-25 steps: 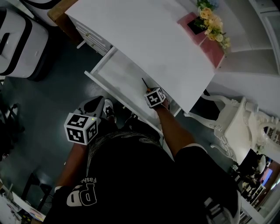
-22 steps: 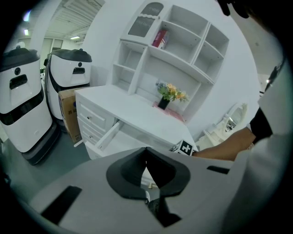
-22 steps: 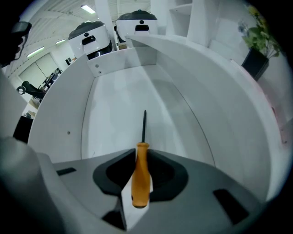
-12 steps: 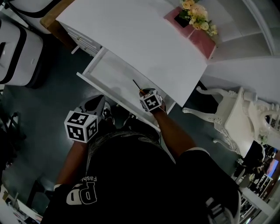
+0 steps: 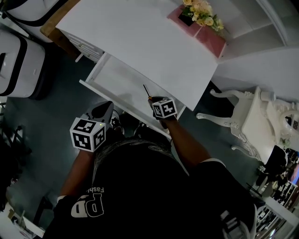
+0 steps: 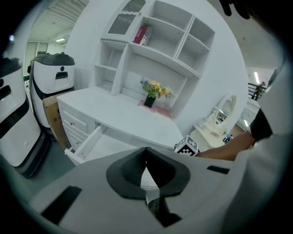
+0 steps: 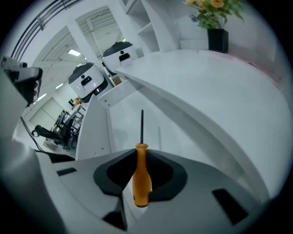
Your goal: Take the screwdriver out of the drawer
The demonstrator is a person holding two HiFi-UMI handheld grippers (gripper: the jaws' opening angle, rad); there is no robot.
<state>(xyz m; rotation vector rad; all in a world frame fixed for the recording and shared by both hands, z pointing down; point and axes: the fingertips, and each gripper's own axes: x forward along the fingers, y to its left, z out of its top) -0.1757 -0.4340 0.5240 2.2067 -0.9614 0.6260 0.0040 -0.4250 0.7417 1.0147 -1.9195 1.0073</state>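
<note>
An orange-handled screwdriver (image 7: 141,176) with a thin dark shaft (image 5: 146,90) sits between the jaws of my right gripper (image 7: 141,153). Those jaws are closing and their pads press on the handle. In the head view the right gripper (image 5: 161,106) hangs over the front right corner of the open white drawer (image 5: 100,74), and the shaft points out over the drawer's floor. My left gripper (image 5: 88,134) is held back near the person's body, left of the drawer. Its jaw tips meet with nothing between them (image 6: 146,155).
The drawer sticks out from under a white desk top (image 5: 140,37), which carries a pot of yellow flowers (image 5: 201,11) on a pink mat. A white ornate chair (image 5: 247,126) stands to the right. A white and black machine (image 5: 18,56) stands on the floor at left.
My right gripper has risen a little and rolled, with the screwdriver in its jaws, so the tool now hangs above the drawer floor. The left gripper has drifted slightly.
</note>
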